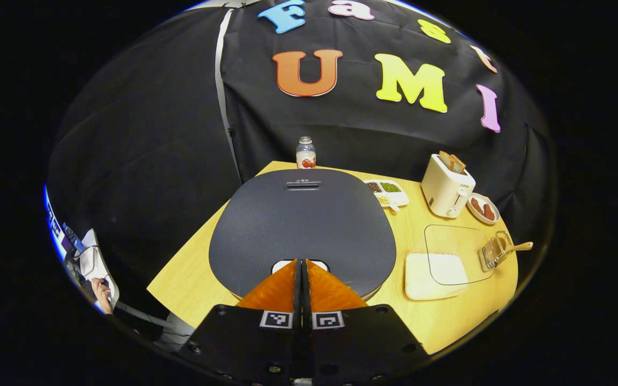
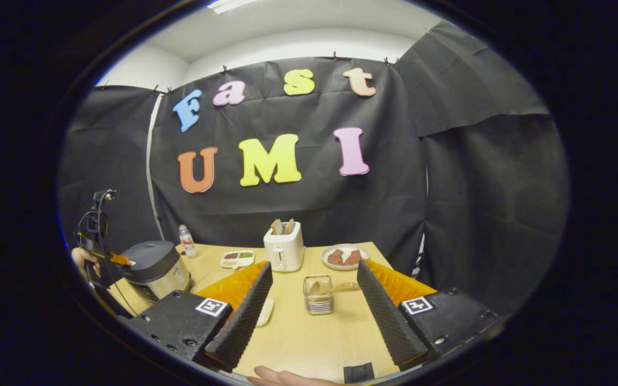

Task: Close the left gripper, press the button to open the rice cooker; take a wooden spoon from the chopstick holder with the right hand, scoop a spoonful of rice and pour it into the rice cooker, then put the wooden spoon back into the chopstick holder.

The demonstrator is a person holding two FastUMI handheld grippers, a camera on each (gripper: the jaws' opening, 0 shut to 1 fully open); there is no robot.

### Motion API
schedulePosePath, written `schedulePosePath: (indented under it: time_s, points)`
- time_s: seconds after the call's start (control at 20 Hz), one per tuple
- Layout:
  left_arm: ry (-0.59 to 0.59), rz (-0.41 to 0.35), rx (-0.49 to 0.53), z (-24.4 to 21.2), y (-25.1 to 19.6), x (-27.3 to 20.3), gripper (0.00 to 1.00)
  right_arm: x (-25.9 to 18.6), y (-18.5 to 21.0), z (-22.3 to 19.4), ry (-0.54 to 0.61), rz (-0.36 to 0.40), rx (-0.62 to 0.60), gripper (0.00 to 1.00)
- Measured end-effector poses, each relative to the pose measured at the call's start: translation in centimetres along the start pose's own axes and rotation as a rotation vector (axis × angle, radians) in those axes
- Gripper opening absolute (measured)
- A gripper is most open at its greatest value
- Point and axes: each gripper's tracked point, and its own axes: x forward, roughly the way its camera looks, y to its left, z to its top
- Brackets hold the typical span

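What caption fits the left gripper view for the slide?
Shut left tongs poised at the release button on the closed rice cooker lid, with rice tray and chopstick holder alongside.

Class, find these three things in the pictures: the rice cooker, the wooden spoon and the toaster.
rice cooker (image 1: pixel 302 225), left gripper view, middle of its closed lid.
wooden spoon (image 1: pixel 521 246), left gripper view, handle sticking out of the holder.
toaster (image 2: pixel 284 249), right gripper view, front face.

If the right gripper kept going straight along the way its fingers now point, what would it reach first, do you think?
Most likely the chopstick holder, which stands on the table between the open right gripper's fingers with the wooden spoon in it. The toaster sits farther back, slightly left; depth is hard to judge.
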Motion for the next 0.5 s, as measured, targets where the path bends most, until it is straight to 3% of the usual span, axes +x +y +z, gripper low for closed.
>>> schedulePosePath:
  time_s: [0.2, 0.25, 0.35, 0.4, 0.5]
  points:
    - [-0.061, -0.038, -0.087, 1.7, 0.1, -1.2, 0.0, -0.4, -1.0, -0.3, 0.007, -0.022, -0.005, 1.0]
    - [-0.119, -0.039, -0.089, 3.2, 0.3, -1.9, 0.0, -0.4, -1.3, -0.4, 0.008, -0.029, -0.006, 0.96]
    - [-0.225, -0.025, -0.09, 6.0, 0.2, -4.2, 0.0, -0.5, -1.7, -0.6, 0.01, -0.037, -0.002, 1.0]
    - [-0.274, -0.019, -0.086, 7.2, 0.0, -5.6, 0.0, -0.5, -1.9, -0.8, 0.015, -0.039, 0.003, 0.96]
    - [-0.311, -0.055, -0.078, 7.8, -1.5, -8.7, 0.0, -0.4, -2.1, -1.1, 0.022, -0.04, 0.015, 0.96]
